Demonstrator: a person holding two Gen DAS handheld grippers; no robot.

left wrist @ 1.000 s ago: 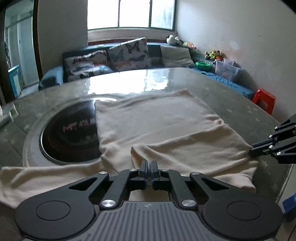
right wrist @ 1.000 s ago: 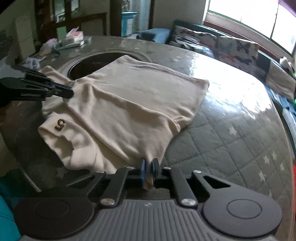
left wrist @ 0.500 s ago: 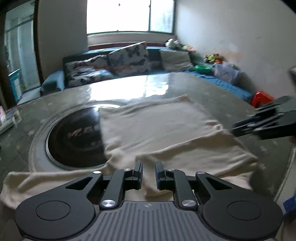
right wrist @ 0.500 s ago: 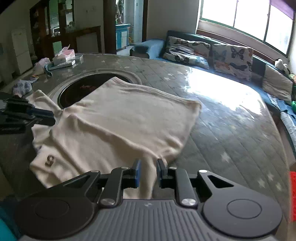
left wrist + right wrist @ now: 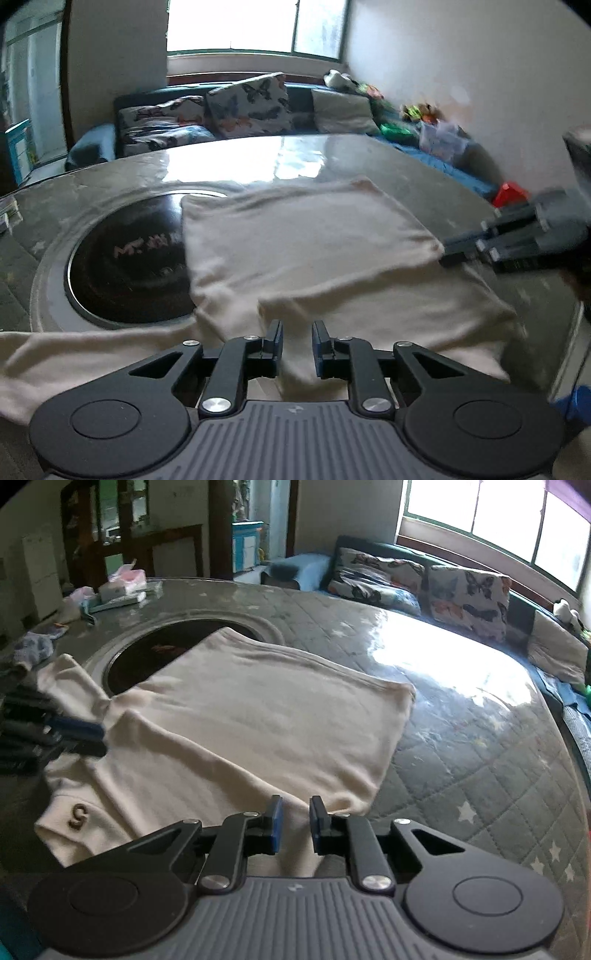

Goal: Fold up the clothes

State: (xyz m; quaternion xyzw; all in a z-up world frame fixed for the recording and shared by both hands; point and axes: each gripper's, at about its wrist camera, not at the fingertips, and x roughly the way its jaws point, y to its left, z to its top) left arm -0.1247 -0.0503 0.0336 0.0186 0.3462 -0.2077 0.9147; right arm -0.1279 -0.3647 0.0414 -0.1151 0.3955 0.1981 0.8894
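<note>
A cream sweater (image 5: pixel 306 236) lies folded on the round table (image 5: pixel 369 155), its far part over the black inset plate (image 5: pixel 129 258). One sleeve (image 5: pixel 74 350) trails to the left. My left gripper (image 5: pixel 297 326) hovers at the near fold, its jaws opening; cloth shows through the gap and the pads do not press on it. In the right wrist view the sweater (image 5: pixel 258 716) carries a brown "5" badge (image 5: pixel 78 815). My right gripper (image 5: pixel 295 801) stands open over the near hem. Each gripper also shows in the other's view, the right gripper (image 5: pixel 447 253) and the left gripper (image 5: pixel 101 738).
A sofa with butterfly cushions (image 5: pixel 247 107) runs behind the table under the window. A red stool (image 5: pixel 511 194) stands at the right. A tissue box (image 5: pixel 123 583) and small items sit at the table's far left edge (image 5: pixel 37 650). The quilted cover (image 5: pixel 461 768) lies bare at right.
Both grippers were shut on folds of the sweater a second ago and now stand open, the cloth lying flat. The right gripper has shifted farther along the sweater's right edge.
</note>
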